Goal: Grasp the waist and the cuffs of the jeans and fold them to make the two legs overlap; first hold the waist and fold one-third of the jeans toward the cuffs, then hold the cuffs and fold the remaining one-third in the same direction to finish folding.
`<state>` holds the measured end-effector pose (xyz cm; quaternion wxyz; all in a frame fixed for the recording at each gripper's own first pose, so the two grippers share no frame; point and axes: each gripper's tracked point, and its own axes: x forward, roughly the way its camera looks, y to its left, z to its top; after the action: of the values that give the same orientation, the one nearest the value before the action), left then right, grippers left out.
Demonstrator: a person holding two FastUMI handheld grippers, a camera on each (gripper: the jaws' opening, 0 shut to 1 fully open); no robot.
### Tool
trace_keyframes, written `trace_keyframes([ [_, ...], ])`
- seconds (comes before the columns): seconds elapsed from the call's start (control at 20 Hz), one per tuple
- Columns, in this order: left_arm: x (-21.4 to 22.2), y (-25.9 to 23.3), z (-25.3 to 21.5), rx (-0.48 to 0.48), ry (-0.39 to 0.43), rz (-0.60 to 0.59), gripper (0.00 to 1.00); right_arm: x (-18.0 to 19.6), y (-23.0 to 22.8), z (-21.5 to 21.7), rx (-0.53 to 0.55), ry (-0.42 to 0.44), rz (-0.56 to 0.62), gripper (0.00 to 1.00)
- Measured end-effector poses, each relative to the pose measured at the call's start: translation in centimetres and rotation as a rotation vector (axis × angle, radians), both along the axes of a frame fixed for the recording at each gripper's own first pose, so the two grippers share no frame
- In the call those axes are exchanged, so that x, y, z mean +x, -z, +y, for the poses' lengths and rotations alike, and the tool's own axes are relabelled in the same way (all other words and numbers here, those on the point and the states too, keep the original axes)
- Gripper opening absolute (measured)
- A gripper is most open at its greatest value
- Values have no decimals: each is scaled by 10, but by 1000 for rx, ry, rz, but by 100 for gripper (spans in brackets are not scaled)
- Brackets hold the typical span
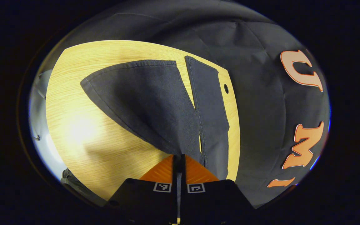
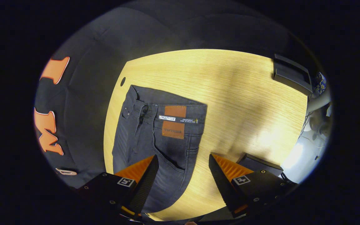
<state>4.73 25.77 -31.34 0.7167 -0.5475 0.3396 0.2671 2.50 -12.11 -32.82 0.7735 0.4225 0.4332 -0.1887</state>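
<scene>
Dark grey jeans lie on a light wooden table [image 1: 83, 131]. In the left gripper view my left gripper [image 1: 179, 158] is shut on the jeans' cloth, and one leg [image 1: 142, 100] rises from its fingertips, spreading out to a cuff [image 1: 130, 66] at the far end. The other leg [image 1: 211, 106] lies flat along the table's right edge. In the right gripper view the waist [image 2: 167, 125], with a brown leather patch [image 2: 174, 122], lies near the table's left edge. My right gripper [image 2: 183, 175] hovers open over the hip area, one finger over the cloth and one over bare wood.
A small round hole [image 2: 122, 81] sits in the table near the waist corner. A black flat object [image 2: 291, 73] rests at the table's far right, and another dark object [image 2: 258, 164] lies beside my right finger. The booth's black cloth wall [image 1: 261, 93] hangs close behind the table.
</scene>
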Motion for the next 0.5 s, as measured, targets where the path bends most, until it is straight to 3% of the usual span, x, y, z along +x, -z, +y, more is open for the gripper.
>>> trace_keyframes([
  [0.3,4,-4,-1,-9,7,-10,4,24,1,12,10,-11,-28,98],
  [0.5,7,-4,-1,-12,11,-17,4,30,8,12,-69,-71,-8,94],
])
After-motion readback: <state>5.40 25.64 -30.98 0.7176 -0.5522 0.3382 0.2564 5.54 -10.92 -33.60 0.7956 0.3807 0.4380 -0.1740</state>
